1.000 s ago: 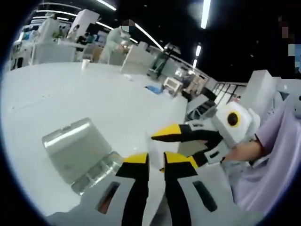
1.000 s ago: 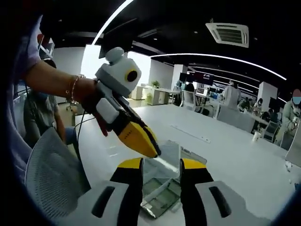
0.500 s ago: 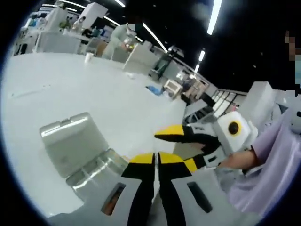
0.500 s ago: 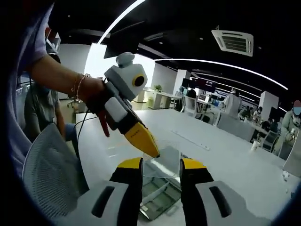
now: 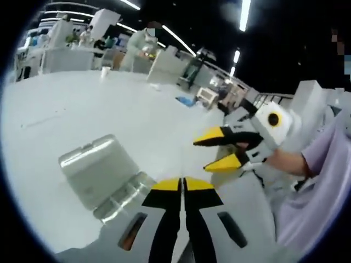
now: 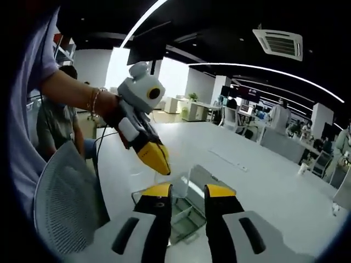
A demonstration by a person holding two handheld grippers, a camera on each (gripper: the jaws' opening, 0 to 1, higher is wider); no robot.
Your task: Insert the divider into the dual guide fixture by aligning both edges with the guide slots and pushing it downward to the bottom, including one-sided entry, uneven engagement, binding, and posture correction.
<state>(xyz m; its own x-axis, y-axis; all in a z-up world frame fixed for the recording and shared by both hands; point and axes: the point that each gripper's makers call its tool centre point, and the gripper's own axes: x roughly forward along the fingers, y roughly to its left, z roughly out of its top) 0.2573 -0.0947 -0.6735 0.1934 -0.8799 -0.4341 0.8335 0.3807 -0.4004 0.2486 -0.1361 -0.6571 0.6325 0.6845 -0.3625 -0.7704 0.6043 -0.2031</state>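
Note:
The dual guide fixture (image 5: pixel 96 170), a clear acrylic block with upright walls, lies on the white table (image 5: pixel 82 104) left of my left gripper (image 5: pixel 184 183). That gripper's yellow-tipped jaws are pressed together. In the right gripper view the left gripper (image 6: pixel 159 164) points down over the fixture (image 6: pixel 184 213), with a faint clear sheet, the divider (image 6: pixel 145 183), hanging at its tips. My right gripper (image 6: pixel 188 192) stands open above the fixture with nothing in it. From the left gripper view the right gripper (image 5: pixel 201 155) floats to the right, jaws spread.
A grey mesh chair (image 6: pixel 66 208) stands beside the table's near edge. A paper cup (image 5: pixel 104 71) and a blue item (image 5: pixel 184 101) lie far across the table. People work at distant desks (image 5: pixel 60 57). A lilac sleeve (image 5: pixel 323 164) fills the right side.
My left gripper's jaws closed from open to shut. The right gripper drew away from the left one, up and to the right, and its own jaws narrowed a little.

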